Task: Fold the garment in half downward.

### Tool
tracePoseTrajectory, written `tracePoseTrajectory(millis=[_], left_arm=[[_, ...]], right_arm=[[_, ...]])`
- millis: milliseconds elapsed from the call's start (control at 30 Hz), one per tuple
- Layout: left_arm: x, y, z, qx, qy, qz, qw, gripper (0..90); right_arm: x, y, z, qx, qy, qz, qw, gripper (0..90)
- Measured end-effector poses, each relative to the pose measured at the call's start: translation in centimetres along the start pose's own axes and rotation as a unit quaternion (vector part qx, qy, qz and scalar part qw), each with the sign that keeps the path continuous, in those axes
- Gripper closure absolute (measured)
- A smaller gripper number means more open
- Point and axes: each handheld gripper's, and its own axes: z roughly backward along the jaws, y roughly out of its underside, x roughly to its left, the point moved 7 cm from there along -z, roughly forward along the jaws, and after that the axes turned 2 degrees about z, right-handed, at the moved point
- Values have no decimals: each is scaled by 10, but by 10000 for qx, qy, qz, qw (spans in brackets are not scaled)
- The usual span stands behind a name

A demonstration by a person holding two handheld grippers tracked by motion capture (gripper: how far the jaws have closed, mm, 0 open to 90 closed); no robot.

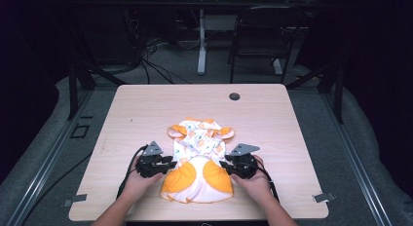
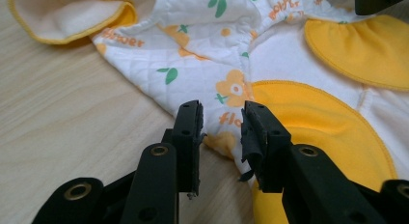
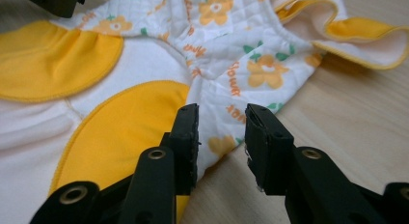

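A light wooden table was set on grey carpet; a dark chair was seen at upper centre.

garment: the baby romper lies flat on the table, near its front edge, about midway across
left gripper: on the table just left of the romper's lower half, jaws toward its edge
right gripper: just right of the romper's lower half, opposite
grommet: in the tabletop behind the romper
chair: on the floor beyond the table
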Motion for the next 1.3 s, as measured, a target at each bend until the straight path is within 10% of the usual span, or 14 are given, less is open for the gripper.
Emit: tracePoseTrajectory(millis=[1300], left_arm=[[-29, 20, 10, 470, 109, -484, 9977, 707]], right_arm=[[32, 18, 8, 557, -582, 474, 9956, 689]])
